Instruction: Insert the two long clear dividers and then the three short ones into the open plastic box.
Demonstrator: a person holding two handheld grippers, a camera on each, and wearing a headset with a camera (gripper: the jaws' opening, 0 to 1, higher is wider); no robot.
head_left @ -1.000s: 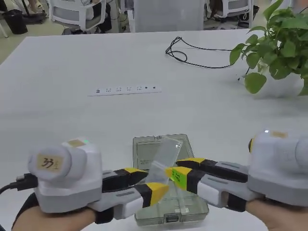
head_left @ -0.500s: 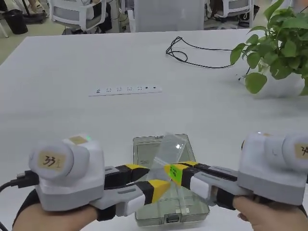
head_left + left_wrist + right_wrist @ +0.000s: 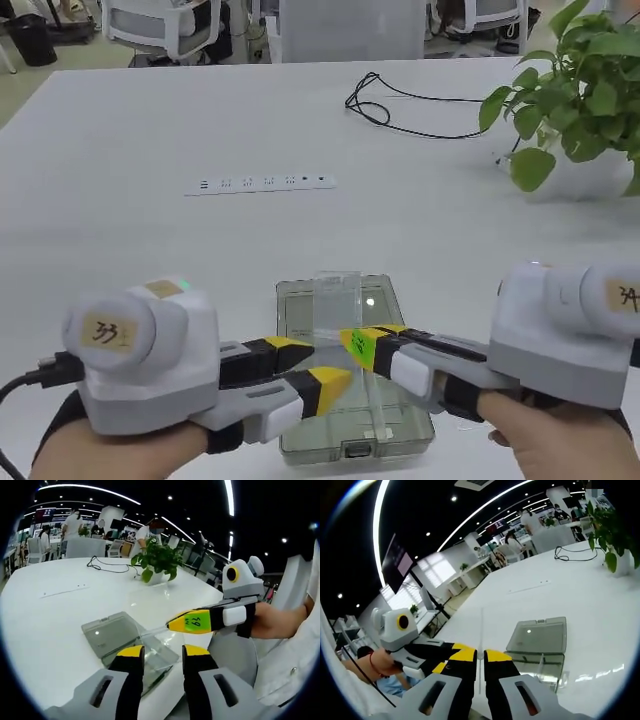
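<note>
White table (image 3: 150, 120) holds plastic box (image 3: 408, 428), power strip (image 3: 262, 184), cable (image 3: 366, 113), plant (image 3: 575, 90).

Head camera looked forward-down at the white counter (image 3: 420, 230); gripper cameras faced inward, low, sharing the open clear plastic box (image 3: 107, 632).

Two grippers are here, the left gripper (image 3: 318, 362) and the right gripper (image 3: 352, 345), each with two yellow-tipped fingers (image 3: 330, 380). There is one open plastic box (image 3: 296, 308). One clear divider (image 3: 337, 295) stands upright above it, and what seems a second divider (image 3: 377, 412) lies inside. The one white surface (image 3: 150, 130) carries one power strip (image 3: 262, 184), one black cable (image 3: 400, 105) and one potted plant (image 3: 575, 90).
</note>
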